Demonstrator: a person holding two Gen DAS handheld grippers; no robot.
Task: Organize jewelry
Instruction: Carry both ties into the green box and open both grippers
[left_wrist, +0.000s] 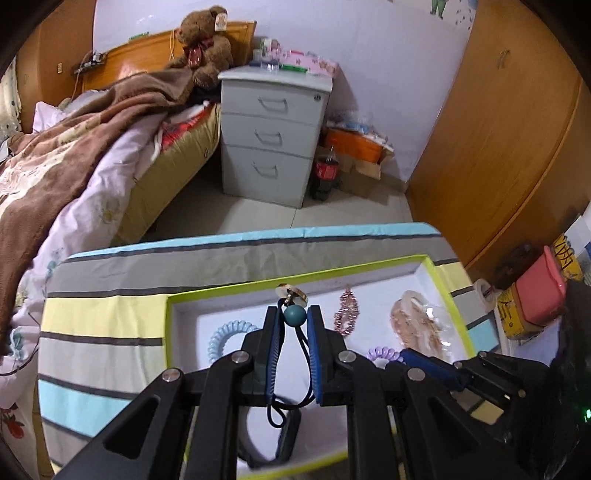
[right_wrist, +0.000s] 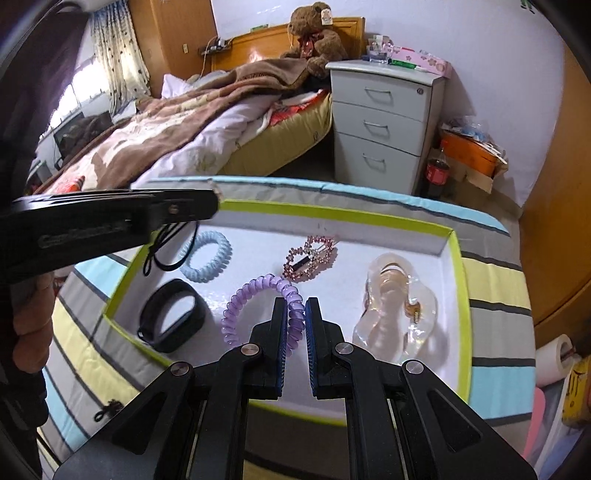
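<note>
Behind left gripper (left_wrist: 294, 321): black band (left_wrist: 284, 435) partly hidden; bead tie (left_wrist: 294, 314) clamped.

lime-edged white tray (right_wrist: 456, 258), purple coil tie (right_wrist: 255, 295), teal bead (left_wrist: 294, 315), striped cloth (right_wrist: 491, 280)

You can't read any text outright. The red label on the cola bottle (left_wrist: 326, 170) far ahead of your left hand-held gripper (left_wrist: 294, 314) is blurred, and the yellow box (left_wrist: 511, 309) to its right carries illegible black characters.
</note>
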